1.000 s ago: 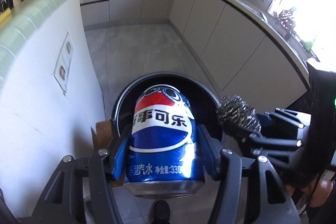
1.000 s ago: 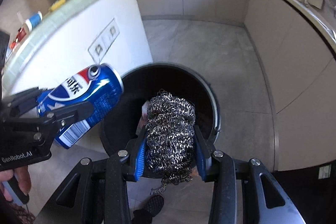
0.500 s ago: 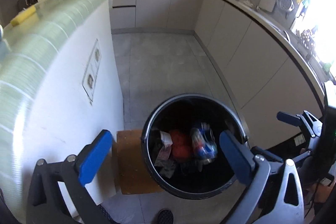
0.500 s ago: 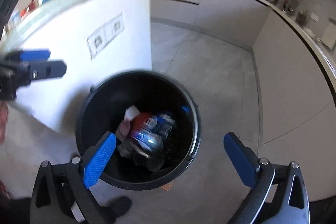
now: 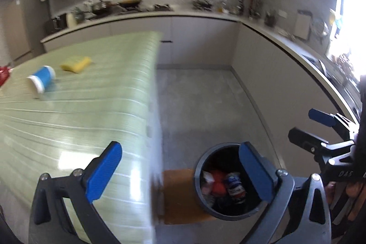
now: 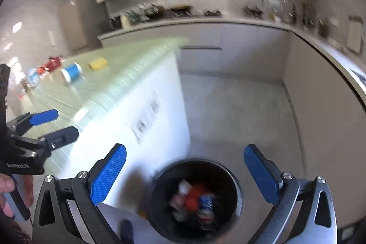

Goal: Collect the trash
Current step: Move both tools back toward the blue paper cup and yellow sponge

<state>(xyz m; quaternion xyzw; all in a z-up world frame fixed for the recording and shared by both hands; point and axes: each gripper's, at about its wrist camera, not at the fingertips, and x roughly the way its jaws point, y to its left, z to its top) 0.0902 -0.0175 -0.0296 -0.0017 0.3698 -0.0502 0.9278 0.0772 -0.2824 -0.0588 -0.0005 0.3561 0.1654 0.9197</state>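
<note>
A black round trash bin (image 5: 198, 184) stands on the floor beside the counter, also in the right wrist view (image 6: 235, 196). Inside lie a blue Pepsi can (image 5: 235, 184), red trash and paper. My left gripper (image 5: 180, 170) is open and empty, raised over the counter's edge. My right gripper (image 6: 185, 175) is open and empty above the bin. On the green striped counter (image 5: 68, 111) lie a blue-and-white cup (image 5: 42, 80) on its side, a yellow sponge (image 5: 76, 63) and red trash (image 6: 53, 62) farther left.
A brown cardboard piece (image 5: 178, 196) lies on the floor by the bin. The counter's white side (image 6: 141, 120) carries wall sockets. Grey cabinets run along the back and right walls, with kitchenware on their tops.
Both grippers opened and dropped the Pepsi can and the steel wool into the bin. Both have since risen and tilted up, bringing the counter top into view.
</note>
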